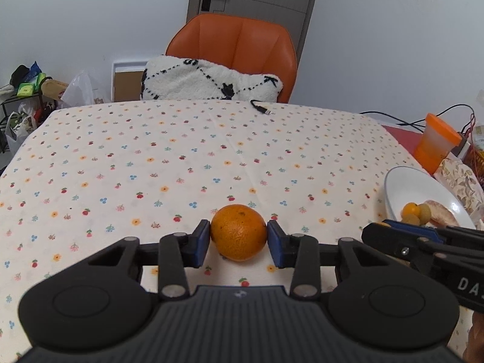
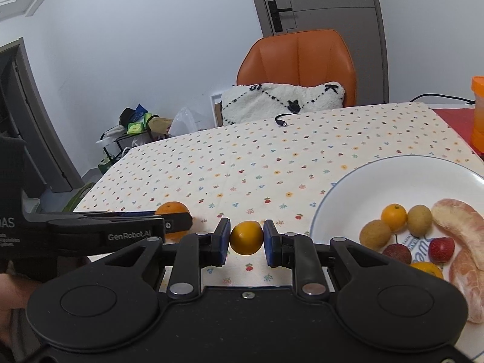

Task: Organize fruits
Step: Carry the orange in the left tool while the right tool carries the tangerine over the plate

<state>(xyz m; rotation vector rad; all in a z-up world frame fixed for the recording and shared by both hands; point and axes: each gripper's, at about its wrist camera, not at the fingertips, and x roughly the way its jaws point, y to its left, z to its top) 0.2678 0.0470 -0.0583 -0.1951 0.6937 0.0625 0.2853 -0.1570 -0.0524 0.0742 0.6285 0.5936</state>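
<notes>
Fruits lie partly on the white plate (image 2: 348, 193) and partly off it, and the plate serves as landmark. Left of the plate, the right hand-held gripper (image 2: 246, 238) pinches one small yellow-orange citrus (image 2: 246, 237) between its two blue pads, just above the flowered cloth of the bench (image 2: 242, 163). Farther left of the plate, the left hand-held gripper (image 1: 239, 237) closes its two pads on one larger orange (image 1: 239, 231), which rests on the cloth. On the plate I count two small oranges, the upper one (image 2: 394, 216) among two tan-green round fruits (image 2: 375, 233), plus two red berries (image 2: 441, 249) and two peeled pomelo segments (image 2: 456, 220). Behind the plate stands one orange cup (image 1: 435, 142); across the bench, one orange chair (image 1: 233, 45) holds one white cushion (image 1: 208, 80).
</notes>
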